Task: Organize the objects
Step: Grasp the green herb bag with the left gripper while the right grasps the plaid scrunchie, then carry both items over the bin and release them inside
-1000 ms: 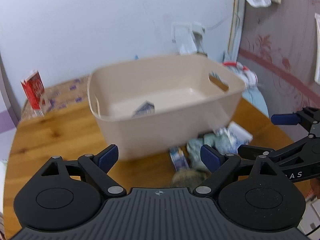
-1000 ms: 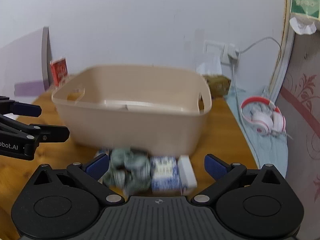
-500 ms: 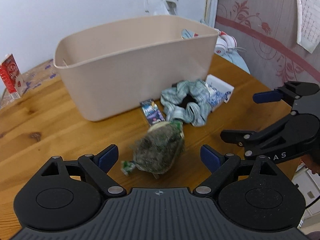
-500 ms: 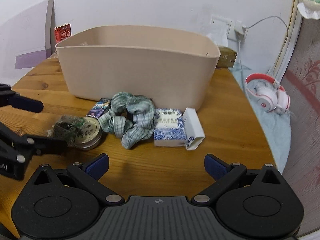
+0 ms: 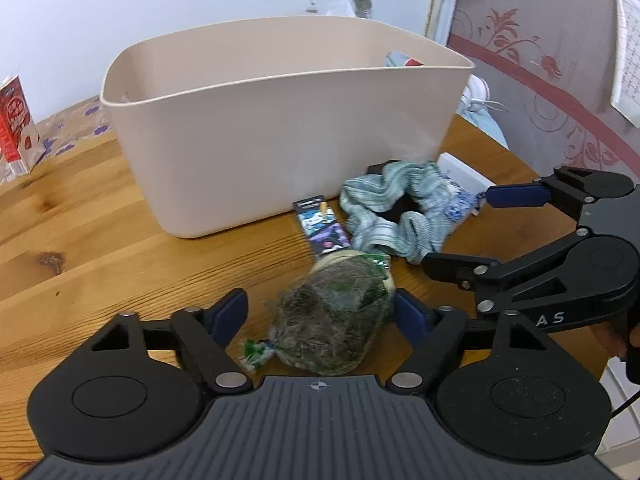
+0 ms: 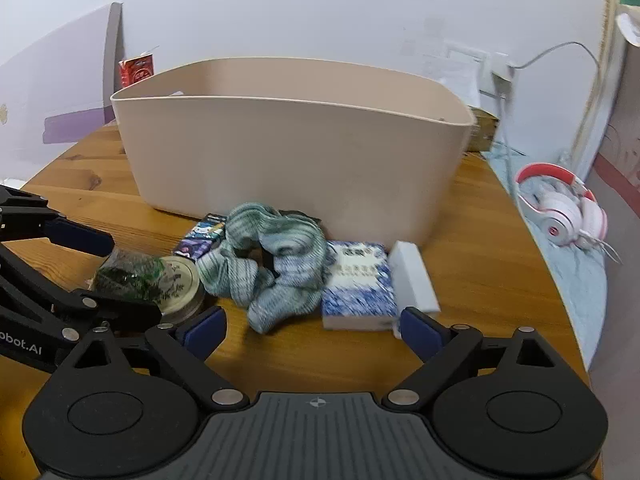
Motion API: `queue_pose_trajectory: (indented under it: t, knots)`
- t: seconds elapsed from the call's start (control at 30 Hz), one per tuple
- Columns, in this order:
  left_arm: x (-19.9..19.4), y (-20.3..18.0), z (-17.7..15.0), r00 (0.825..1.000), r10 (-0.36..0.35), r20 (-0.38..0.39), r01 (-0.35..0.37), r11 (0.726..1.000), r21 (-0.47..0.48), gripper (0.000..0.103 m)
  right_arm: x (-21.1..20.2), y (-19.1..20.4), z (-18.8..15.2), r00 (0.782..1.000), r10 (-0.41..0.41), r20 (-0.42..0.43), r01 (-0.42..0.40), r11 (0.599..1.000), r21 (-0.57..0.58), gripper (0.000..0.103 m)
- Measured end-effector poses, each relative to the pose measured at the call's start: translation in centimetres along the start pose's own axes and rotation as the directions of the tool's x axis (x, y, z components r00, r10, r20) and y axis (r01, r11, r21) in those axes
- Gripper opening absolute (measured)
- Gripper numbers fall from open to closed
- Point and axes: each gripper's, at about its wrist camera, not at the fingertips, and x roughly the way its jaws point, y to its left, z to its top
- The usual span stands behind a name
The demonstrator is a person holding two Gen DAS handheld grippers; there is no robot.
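A clear bag of dark dried leaves [image 5: 332, 320] lies on the wooden table [image 5: 80, 240], partly on a round tin [image 6: 180, 284]. My left gripper [image 5: 320, 314] straddles the bag with its jaws closing; the pads stand just clear of it. A green striped scrunchie [image 6: 276, 264], a blue-and-white box [image 6: 356, 284] and a white box [image 6: 412, 280] lie just ahead of my right gripper [image 6: 312, 328]. Its jaws are wide and closing, holding nothing. A small dark card pack [image 5: 322, 224] rests against the beige tub [image 5: 280, 120].
A red carton [image 5: 14, 124] stands at the table's far left. Pink-and-white headphones [image 6: 560, 208] lie on a light blue cloth beyond the table's right edge. A wall socket with a cable [image 6: 504, 76] is behind the tub.
Both grippers have sunk toward the table and tilted down. The bag now sits between the left fingers. Both pairs of jaws have narrowed slightly.
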Motion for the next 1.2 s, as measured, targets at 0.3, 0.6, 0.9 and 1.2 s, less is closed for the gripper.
queue_pose_trajectory:
  t: [0.3,0.6,0.9,1.2]
  knots:
    - [0.2,1.9,0.1,0.999,-0.047,-0.010,0.046,0.997,-0.062,0.065,1.7,2.4,1.2,0.999,0.005,0.037,-0.001,0.996,-0.093,0.086]
    - [-0.3,2.2,-0.6,0.998,-0.059,-0.011,0.058,0.993,-0.106,0.060,1.7,2.0,0.7,0.998,0.048,0.038,-0.047,0.999,-0.027,0.029]
    - [-2.1,1.9,-1.1,0.998,-0.058,0.022,0.060,0.992,-0.112,0.059,-0.9,1.2,-0.4,0.996,0.054,0.072,-0.055,0.998,0.012,0.019]
    - [-4.5,1.3,-1.4,0.997,-0.038,0.066,0.045,0.993,-0.107,0.059,-4.0,0.6,-0.9,0.991,0.053,0.122,-0.057,0.998,0.030,0.019]
